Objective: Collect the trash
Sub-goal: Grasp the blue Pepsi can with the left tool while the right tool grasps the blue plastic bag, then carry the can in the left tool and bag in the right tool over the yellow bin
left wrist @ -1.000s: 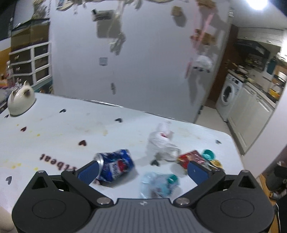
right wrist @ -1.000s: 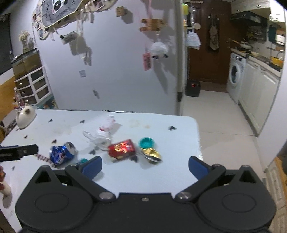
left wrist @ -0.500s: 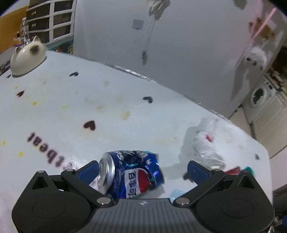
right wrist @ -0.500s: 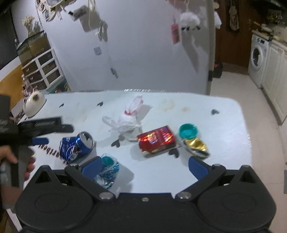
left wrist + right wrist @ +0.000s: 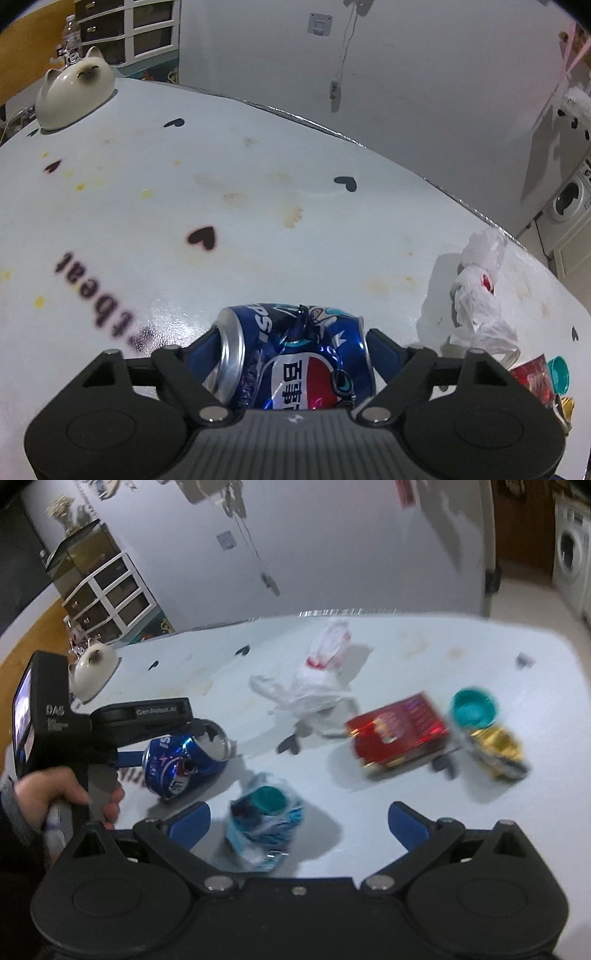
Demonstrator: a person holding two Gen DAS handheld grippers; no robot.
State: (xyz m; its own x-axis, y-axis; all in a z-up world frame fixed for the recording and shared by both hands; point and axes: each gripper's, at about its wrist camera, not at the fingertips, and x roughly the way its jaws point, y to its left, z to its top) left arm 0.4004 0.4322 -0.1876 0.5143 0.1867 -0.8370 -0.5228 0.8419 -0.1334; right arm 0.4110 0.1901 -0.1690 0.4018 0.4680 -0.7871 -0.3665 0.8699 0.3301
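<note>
The crushed blue can (image 5: 295,358) lies on its side on the table (image 5: 258,206), directly between the fingers of the left gripper (image 5: 293,347), which close against its two ends. Its long axis runs across the jaws, open top toward the left finger. The right gripper (image 5: 298,821) hangs wide open and empty, the crumpled bottle (image 5: 264,821) apparently just ahead of it, right of the can.

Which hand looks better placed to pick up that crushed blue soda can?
The left. Its tool already has the crushed can between its blue fingers, one at each end. The right tool is open over the crumpled bottle with the teal cap, away from the can.
</note>
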